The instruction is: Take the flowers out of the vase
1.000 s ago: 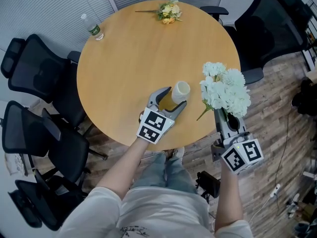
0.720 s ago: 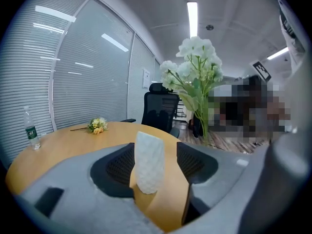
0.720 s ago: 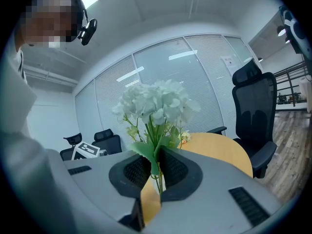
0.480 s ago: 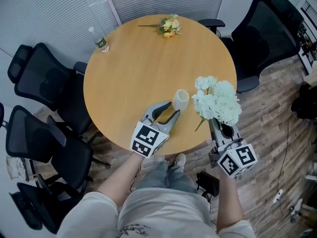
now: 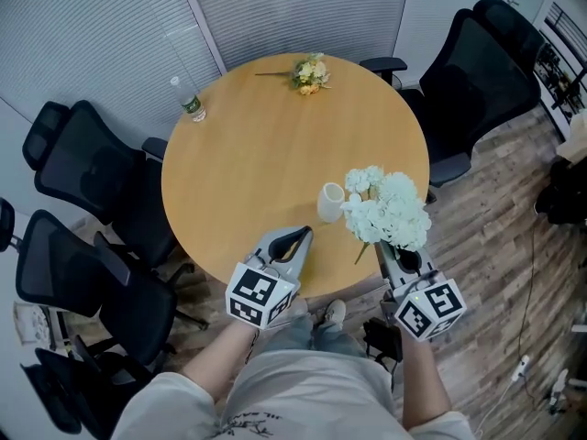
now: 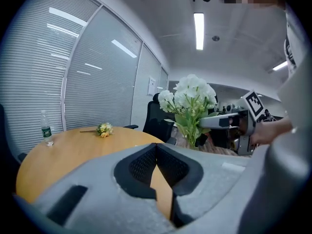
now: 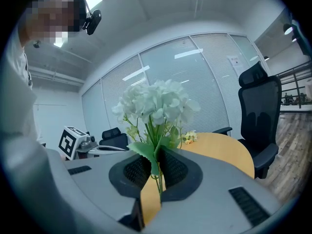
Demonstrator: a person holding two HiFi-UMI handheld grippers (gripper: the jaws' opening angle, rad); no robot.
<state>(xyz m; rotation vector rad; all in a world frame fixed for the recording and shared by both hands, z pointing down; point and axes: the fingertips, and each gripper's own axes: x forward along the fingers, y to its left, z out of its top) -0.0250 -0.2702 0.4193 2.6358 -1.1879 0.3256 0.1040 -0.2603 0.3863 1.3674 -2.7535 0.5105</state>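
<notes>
White flowers (image 5: 387,211) clamped in right tongs (image 7: 156,156), out of vase (image 5: 330,202).

a: what sort of place is this?
b: an office meeting room. a round wooden table (image 5: 248,154) stands in the middle, with black swivel chairs (image 5: 92,168) around it.
a: and the walls?
b: striped glass partitions (image 5: 303,7). there's a long ceiling light (image 6: 199,30), wood-look flooring (image 5: 495,246), and a water bottle (image 5: 189,99) near the table's edge.
</notes>
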